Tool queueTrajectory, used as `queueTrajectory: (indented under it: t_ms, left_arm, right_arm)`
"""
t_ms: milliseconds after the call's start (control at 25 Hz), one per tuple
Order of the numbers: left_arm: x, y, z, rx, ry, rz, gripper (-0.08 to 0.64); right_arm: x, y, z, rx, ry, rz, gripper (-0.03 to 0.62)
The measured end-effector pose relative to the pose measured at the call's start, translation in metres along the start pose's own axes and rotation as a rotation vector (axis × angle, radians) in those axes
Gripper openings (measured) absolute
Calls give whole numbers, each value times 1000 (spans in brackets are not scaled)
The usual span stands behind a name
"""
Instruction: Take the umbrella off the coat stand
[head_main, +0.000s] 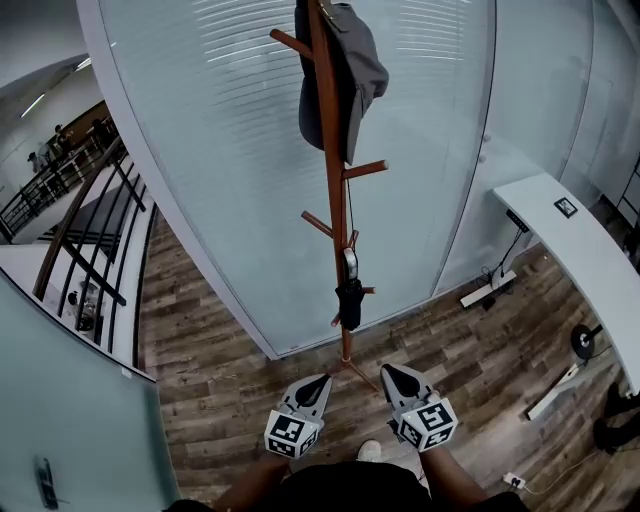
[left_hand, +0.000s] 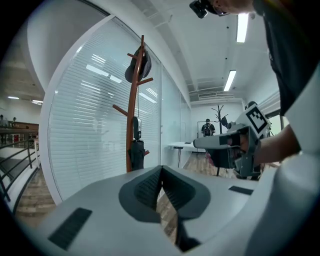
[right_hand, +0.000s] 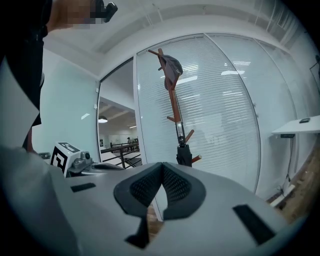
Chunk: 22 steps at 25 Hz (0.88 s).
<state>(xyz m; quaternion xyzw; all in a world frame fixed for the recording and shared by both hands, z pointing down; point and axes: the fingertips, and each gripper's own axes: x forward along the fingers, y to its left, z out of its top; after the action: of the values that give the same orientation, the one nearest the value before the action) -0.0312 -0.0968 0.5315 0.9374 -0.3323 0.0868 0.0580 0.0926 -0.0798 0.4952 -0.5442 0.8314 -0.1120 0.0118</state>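
Folded black umbrella (head_main: 349, 300) hangs low on wooden coat stand (head_main: 337, 205).

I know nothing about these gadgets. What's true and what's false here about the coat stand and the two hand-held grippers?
1. The umbrella hangs low on the coat stand. True.
2. The right gripper is clamped on the umbrella. False: its jaws are together on nothing, short of the stand.
3. A grey garment hangs near the stand's top. True.
4. The left gripper has its jaws wide apart. False: they are together, with nothing between them.
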Motion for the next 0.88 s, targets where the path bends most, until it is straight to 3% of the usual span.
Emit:
queueTrajectory:
  t_ms: [200,480,680,880]
  left_arm:
    - [31,8,14,-120,-60,57,14]
    - [31,8,1,-114,-29,129,14]
    - [19,31,-9,-127,-13,203,14]
    - [17,49,-18,-131,7,223,14]
  right_arm:
    - [16,-21,11,-48,15,73,6]
    - [36,-30,-10,-57,38,162,6]
    - [60,-17,-25,-57,89,236,6]
    - [86,-17,-36,-64,126,211,6]
